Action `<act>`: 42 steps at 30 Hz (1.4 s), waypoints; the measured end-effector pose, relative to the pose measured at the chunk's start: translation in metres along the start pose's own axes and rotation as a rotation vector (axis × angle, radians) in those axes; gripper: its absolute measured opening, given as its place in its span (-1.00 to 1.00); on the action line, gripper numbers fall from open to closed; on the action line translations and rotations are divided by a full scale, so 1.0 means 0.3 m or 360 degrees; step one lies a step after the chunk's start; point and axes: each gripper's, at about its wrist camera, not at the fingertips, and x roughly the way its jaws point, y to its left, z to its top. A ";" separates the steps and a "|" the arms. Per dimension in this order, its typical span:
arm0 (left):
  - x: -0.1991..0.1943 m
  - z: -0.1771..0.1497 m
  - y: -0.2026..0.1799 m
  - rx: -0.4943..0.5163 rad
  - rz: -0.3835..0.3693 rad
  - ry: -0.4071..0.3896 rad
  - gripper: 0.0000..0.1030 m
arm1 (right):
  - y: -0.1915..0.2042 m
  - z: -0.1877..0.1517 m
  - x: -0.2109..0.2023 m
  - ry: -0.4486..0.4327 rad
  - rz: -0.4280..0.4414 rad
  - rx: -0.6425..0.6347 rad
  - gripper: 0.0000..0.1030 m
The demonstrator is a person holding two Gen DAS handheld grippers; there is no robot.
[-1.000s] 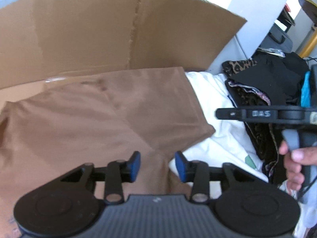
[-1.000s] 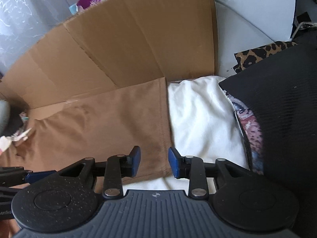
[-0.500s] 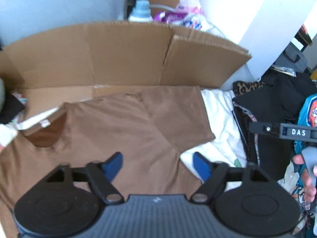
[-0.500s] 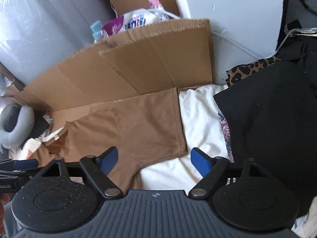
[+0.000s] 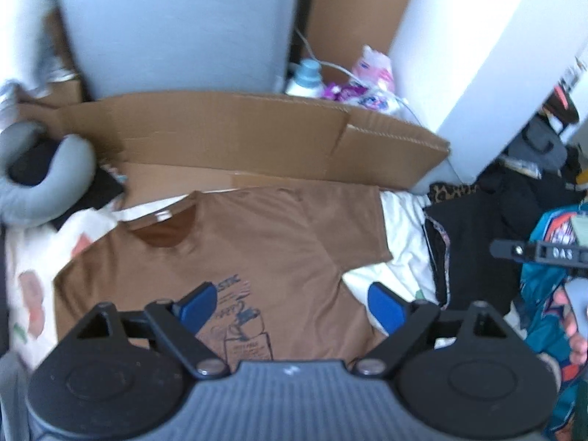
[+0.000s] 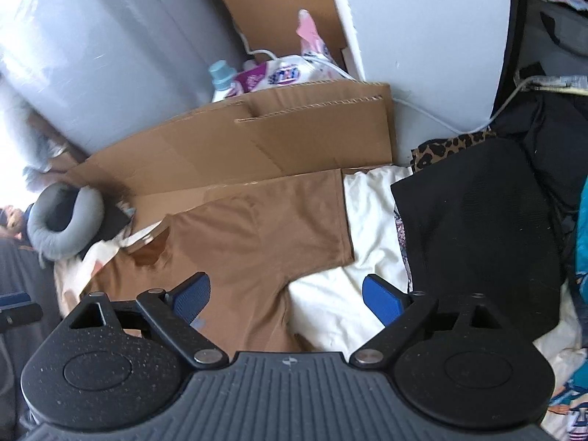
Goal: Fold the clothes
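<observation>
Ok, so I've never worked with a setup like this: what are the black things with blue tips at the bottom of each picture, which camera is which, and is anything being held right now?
There is no robot arm here. A person holds a two-finger tool in each hand, and each tool carries a wide-angle camera looking along its fingers. One picture is from the left gripper, the other from the right gripper. The blue tips are the finger pads.

Below them a brown T-shirt lies spread out, printed side up, partly on a flattened cardboard box and partly on white fabric. A grey neck pillow sits to the left and a black garment to the right, with more clothes beyond.

Nothing is held: both pairs of jaws are opening, with nothing between them, above the shirt. At the right edge of the left view you can see the other tool and the person's hand.
</observation>
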 end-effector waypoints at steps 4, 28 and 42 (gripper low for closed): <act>-0.141 -0.009 0.056 -0.0089 0.0048 -0.0023 0.80 | 0.048 0.011 -0.127 -0.0034 -0.0001 -0.0034 0.88; -0.686 -0.179 0.407 -0.0248 0.0313 -0.0150 0.85 | 0.426 0.039 -0.528 -0.0103 0.0152 -0.0332 0.90; -0.632 -0.324 0.619 -0.0366 0.0464 -0.0151 0.87 | 0.676 -0.082 -0.297 0.0034 0.0309 -0.0478 0.90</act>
